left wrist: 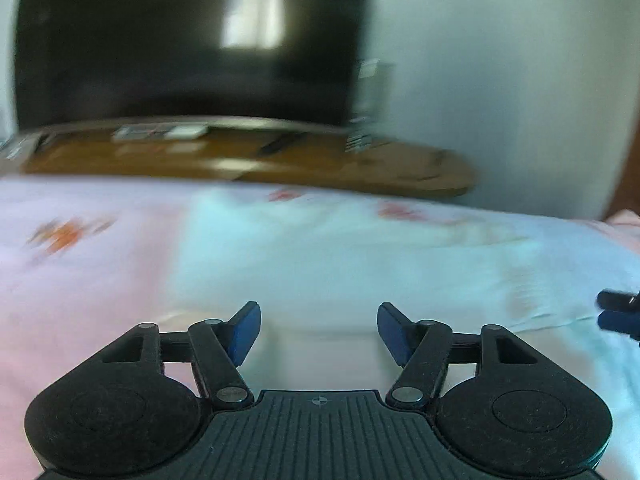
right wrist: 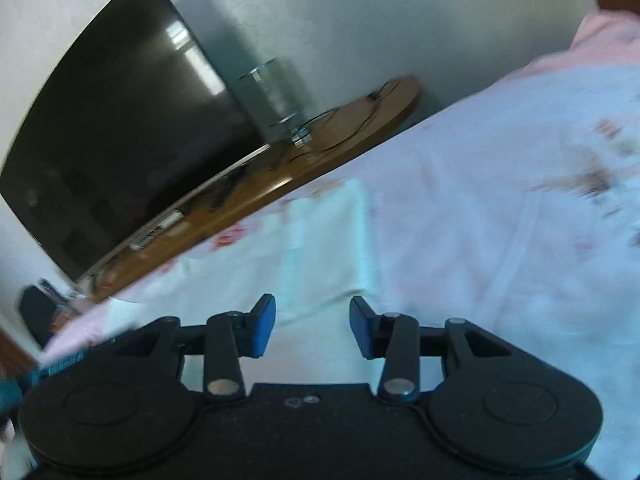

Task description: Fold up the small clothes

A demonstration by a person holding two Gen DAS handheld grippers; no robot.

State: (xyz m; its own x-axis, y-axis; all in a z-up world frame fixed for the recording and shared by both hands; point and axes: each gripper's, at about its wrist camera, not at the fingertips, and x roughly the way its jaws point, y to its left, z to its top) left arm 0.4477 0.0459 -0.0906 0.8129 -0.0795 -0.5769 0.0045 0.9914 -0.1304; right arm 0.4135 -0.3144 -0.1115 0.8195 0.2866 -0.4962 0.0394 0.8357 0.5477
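Note:
A pale mint small garment [left wrist: 340,256] with red prints lies spread on the pink bed sheet [left wrist: 80,280], blurred in the left wrist view. My left gripper [left wrist: 318,314] hovers over its near part, open, with nothing between the blue pads. At the right edge of that view the dark tips of the right gripper [left wrist: 618,312] reach over the garment's corner. In the right wrist view the same garment [right wrist: 328,240] lies ahead on the sheet [right wrist: 500,220]. My right gripper [right wrist: 313,306] is open over its near edge, its pads gripping nothing.
Beyond the bed's far edge runs a wooden shelf [left wrist: 240,156] with small items, and a dark television [left wrist: 180,40] stands on it against a pale wall. A clear round container [right wrist: 276,100] stands on the shelf [right wrist: 352,120] beside the television [right wrist: 120,140].

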